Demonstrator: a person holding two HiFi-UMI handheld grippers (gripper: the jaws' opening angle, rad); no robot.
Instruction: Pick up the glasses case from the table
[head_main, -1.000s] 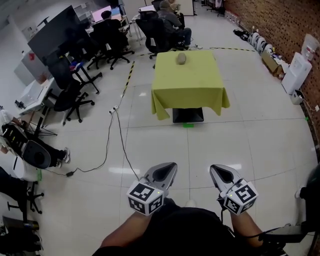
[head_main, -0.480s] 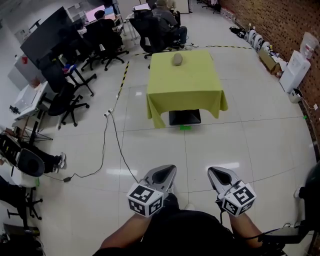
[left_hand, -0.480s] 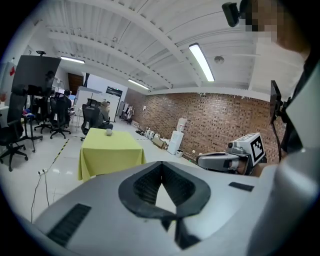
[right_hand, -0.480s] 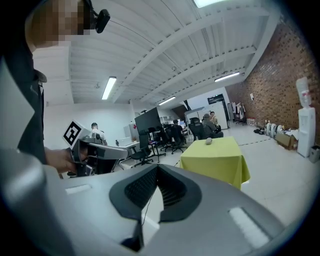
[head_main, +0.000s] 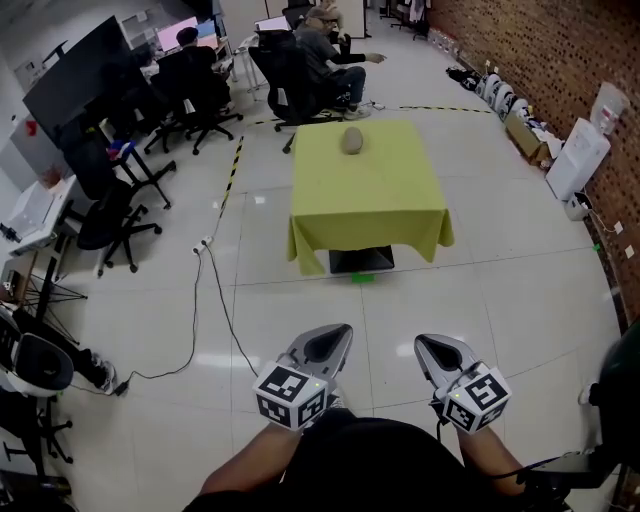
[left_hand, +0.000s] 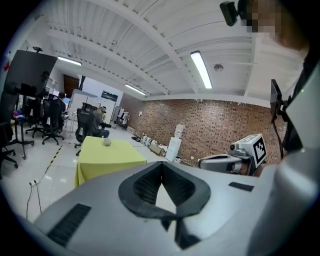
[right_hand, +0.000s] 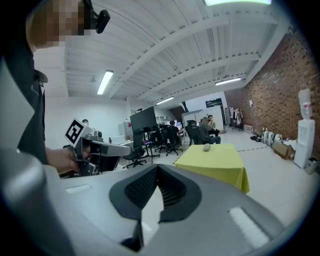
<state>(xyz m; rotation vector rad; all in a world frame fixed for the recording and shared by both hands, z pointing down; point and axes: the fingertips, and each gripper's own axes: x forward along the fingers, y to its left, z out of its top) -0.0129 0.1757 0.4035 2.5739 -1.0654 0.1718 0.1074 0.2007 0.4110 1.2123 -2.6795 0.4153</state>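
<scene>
While I stand well back from the worktop (head_main: 366, 200), head view: glasses case (head_main: 352, 139) straight ahead on its far half, long axis seemingly pointing away from me; left gripper (head_main: 332, 342) and right gripper (head_main: 438, 349) abreast, neither clearly nearer | left gripper view: jaws clenched, empty, case (left_hand: 107, 142) far off, left of them | right gripper view: jaws clenched, empty, case (right_hand: 207, 147) far off, right of them

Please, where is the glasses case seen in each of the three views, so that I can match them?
Head view: glasses case top centre, near the far edge of the yellow-green tablecloth.
Left gripper view: glasses case small, left of centre, about mid height.
Right gripper view: glasses case small, right of centre, about mid height.
Shared landmark: the yellow-green tablecloth under it.
</scene>
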